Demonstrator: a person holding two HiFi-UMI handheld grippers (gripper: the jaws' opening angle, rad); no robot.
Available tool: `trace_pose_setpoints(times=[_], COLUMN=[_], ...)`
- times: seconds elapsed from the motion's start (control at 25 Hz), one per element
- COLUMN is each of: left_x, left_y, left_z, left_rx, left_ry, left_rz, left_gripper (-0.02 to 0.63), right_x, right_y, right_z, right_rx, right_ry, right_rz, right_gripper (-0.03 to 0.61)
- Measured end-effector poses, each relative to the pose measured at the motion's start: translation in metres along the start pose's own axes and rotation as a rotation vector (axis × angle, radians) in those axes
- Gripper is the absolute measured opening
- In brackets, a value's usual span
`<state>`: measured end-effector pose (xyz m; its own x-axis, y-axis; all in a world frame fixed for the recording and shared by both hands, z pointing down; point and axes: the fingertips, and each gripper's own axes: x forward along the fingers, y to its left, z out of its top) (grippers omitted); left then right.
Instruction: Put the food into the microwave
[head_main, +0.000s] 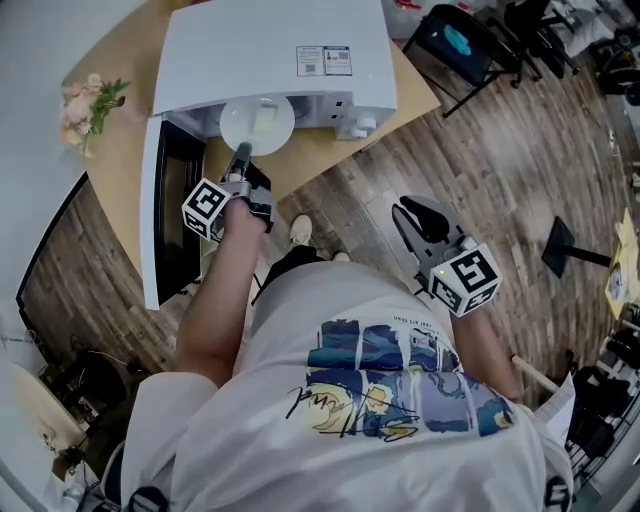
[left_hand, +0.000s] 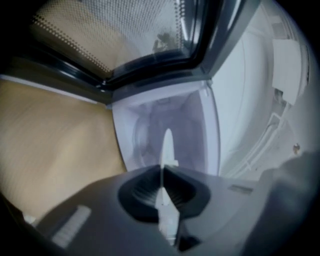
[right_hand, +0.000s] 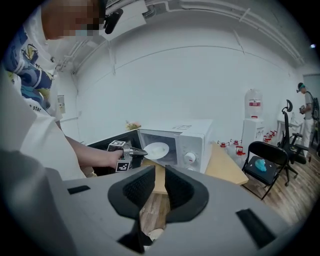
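A white microwave (head_main: 275, 50) stands on a wooden table (head_main: 330, 150) with its door (head_main: 165, 215) swung open to the left. My left gripper (head_main: 243, 150) is shut on the rim of a white plate (head_main: 257, 123) with pale food on it, held at the mouth of the cavity. In the left gripper view the plate (left_hand: 166, 147) shows edge-on between the jaws of the left gripper (left_hand: 162, 172), with the cavity (left_hand: 165, 125) straight ahead. My right gripper (head_main: 410, 210) hangs open over the floor, away from the table. In its own view the right gripper (right_hand: 160, 187) holds nothing and faces the microwave (right_hand: 185, 142).
A small bunch of flowers (head_main: 90, 100) sits on the table's left end. A black folding chair (head_main: 455, 45) with a blue object stands right of the table. A water dispenser (right_hand: 253, 107) and another person (right_hand: 304, 107) are at the far right. A black stand base (head_main: 565, 245) rests on the wooden floor.
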<state>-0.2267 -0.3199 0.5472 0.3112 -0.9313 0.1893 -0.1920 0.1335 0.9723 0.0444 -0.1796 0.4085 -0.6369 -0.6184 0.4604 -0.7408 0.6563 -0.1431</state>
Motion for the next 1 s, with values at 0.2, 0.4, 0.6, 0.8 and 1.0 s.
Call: trace_pose_setpoints(times=[0.2, 0.4, 0.6, 0.8, 1.0], left_x=[0.034, 0.061, 0.082, 0.094, 0.100], left_y=[0.011, 0.022, 0.028, 0.031, 0.033], left_z=[0.009, 0.015, 0.020, 0.020, 0.019], left_rx=[-0.008, -0.002, 0.005, 0.022, 0.066], left_ry=[0.014, 0.028, 0.029, 0.039, 0.052], left_rz=[0.015, 0.041, 0.063, 0.090, 0.119], left_gripper=[0.015, 0.015, 0.017, 0.017, 0.018], right_x=[0.005, 0.005, 0.006, 0.007, 0.007], right_y=[-0.007, -0.014, -0.020, -0.024, -0.026], right_z=[0.002, 0.000, 0.003, 0.003, 0.001], right_rx=[0.023, 0.057, 0.077, 0.094, 0.111], right_ry=[0.013, 0.024, 0.026, 0.026, 0.028], right_rz=[-0.047, -0.095, -0.121, -0.139, -0.149], right_gripper=[0.055, 0.052, 0.049, 0.048, 0.046])
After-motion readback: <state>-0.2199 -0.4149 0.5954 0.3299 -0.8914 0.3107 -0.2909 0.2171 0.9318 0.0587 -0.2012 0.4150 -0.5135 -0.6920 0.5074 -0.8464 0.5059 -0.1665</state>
